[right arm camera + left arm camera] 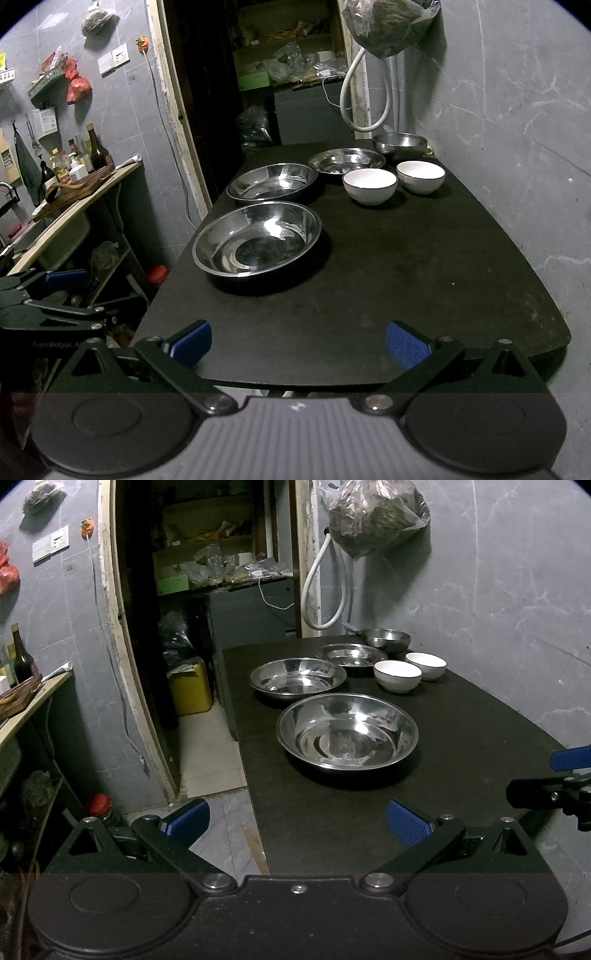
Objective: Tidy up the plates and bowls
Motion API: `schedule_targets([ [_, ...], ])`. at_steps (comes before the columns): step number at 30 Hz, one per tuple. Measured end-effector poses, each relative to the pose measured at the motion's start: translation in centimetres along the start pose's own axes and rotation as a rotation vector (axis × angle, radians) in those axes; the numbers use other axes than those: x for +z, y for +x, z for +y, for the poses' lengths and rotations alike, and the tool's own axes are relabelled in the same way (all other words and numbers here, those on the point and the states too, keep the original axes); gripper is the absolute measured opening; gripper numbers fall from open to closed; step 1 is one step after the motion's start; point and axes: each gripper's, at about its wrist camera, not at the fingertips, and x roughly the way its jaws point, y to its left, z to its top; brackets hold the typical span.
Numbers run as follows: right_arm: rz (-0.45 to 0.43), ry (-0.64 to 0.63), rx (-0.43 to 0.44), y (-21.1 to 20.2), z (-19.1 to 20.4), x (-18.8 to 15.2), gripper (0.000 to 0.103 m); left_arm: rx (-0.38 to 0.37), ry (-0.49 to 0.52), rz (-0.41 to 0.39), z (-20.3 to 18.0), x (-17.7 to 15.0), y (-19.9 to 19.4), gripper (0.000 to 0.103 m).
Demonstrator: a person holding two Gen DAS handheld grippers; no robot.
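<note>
Plates and bowls sit untouched along the dark counter (424, 295): nearest steel plate (257, 240), two white bowls (369, 185) beyond. Our left gripper (297, 822) and right gripper (298, 343) hover wide, empty. We judge stacking hasn't begun; next, reach the nearest plate's rim.

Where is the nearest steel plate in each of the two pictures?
Left wrist view: the nearest plate sits just right of centre on the black table.
Right wrist view: it lies left of centre, near the table's left edge.
Shared landmark: the two white bowls beyond it.
</note>
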Motion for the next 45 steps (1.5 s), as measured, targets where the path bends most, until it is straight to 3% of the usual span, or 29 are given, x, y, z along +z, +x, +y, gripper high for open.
schedule_targets([
  [45,0.001,0.022,-0.002,-0.3,-1.2,-0.4,0.103,-0.001,0.032,0.021,-1.5,-0.4,1.2,0.102],
])
